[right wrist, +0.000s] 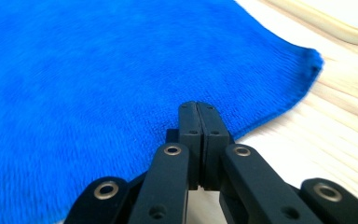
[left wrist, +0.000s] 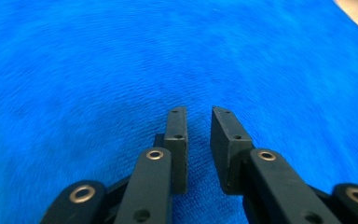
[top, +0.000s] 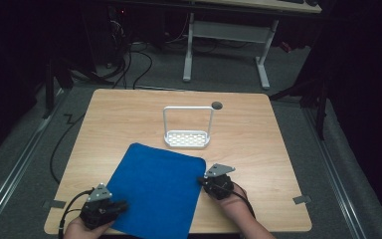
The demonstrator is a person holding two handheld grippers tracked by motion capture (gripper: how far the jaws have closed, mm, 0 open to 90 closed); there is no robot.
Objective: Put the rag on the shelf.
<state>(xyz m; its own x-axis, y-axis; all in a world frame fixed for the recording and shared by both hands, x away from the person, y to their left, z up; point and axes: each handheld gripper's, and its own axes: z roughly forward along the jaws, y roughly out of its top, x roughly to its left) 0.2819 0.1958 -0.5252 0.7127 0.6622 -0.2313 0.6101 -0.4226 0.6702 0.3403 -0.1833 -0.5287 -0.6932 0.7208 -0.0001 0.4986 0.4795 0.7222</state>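
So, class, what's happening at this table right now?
A person works a blue cloth lying flat on a wooden table with a gripper in each hand. The right gripper sits at the cloth's right edge with its jaws shut together; whether cloth is pinched between them cannot be told. The left gripper hangs over the cloth near its left corner, jaws a little apart. A white rack stands beyond the cloth, untouched.

Both forearms enter from the near edge, each hand holding a tool. The left tool (top: 122, 204) points right, its jaws slightly parted. The right tool (top: 201, 180) angles left, jaws pressed together.
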